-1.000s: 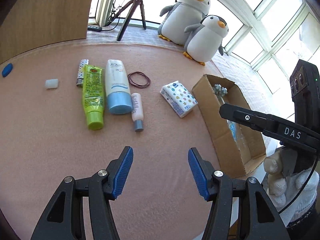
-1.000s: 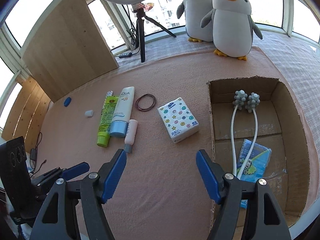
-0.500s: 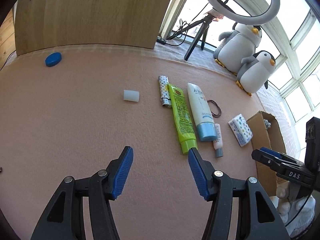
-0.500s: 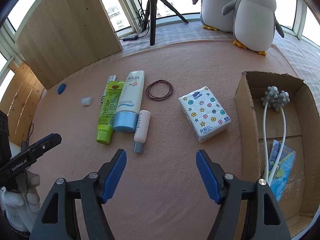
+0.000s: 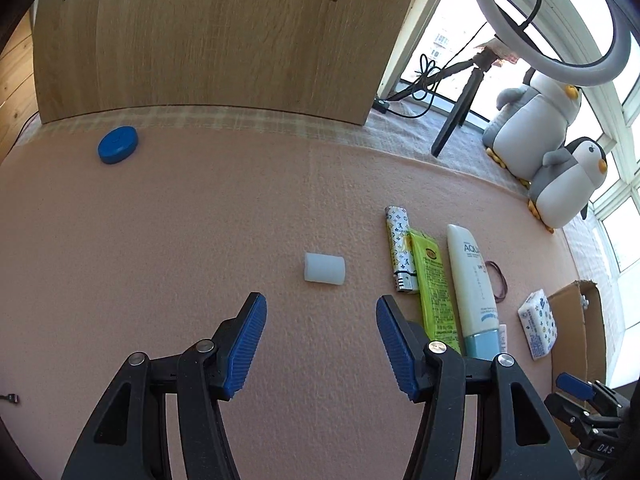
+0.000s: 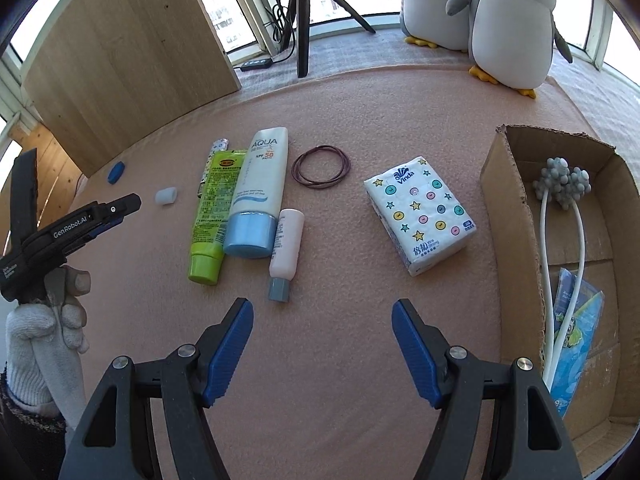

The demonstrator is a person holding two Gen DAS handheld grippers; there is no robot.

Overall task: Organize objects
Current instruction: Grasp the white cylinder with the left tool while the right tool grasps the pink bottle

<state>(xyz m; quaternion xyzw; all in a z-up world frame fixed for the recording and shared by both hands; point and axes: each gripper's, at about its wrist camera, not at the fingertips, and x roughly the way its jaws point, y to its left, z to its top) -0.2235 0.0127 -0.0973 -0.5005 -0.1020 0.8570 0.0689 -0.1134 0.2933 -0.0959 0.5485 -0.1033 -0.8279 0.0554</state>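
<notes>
Left gripper (image 5: 318,330) jaws wide, empty, above pink bench (image 5: 160,240), white cap (image 5: 324,268) just ahead. Right gripper (image 6: 322,334) jaws wide, empty, near small bottle (image 6: 286,248). Green tube (image 6: 214,208), sunscreen (image 6: 258,196), bottle side by side; hair ties (image 6: 320,166), tissues (image 6: 420,214) toward the box (image 6: 512,216).

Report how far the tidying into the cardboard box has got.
Done: the cardboard box already holds a white two-headed massager and a blue packet. In hand: nothing; the left gripper is open and aimed at the small white cylinder, and the right gripper is open too. Left on the mat: the cylinder, blue cap, patterned lighter, green tube, AQUA sunscreen, small pink bottle, hair bands and tissue pack.
</notes>
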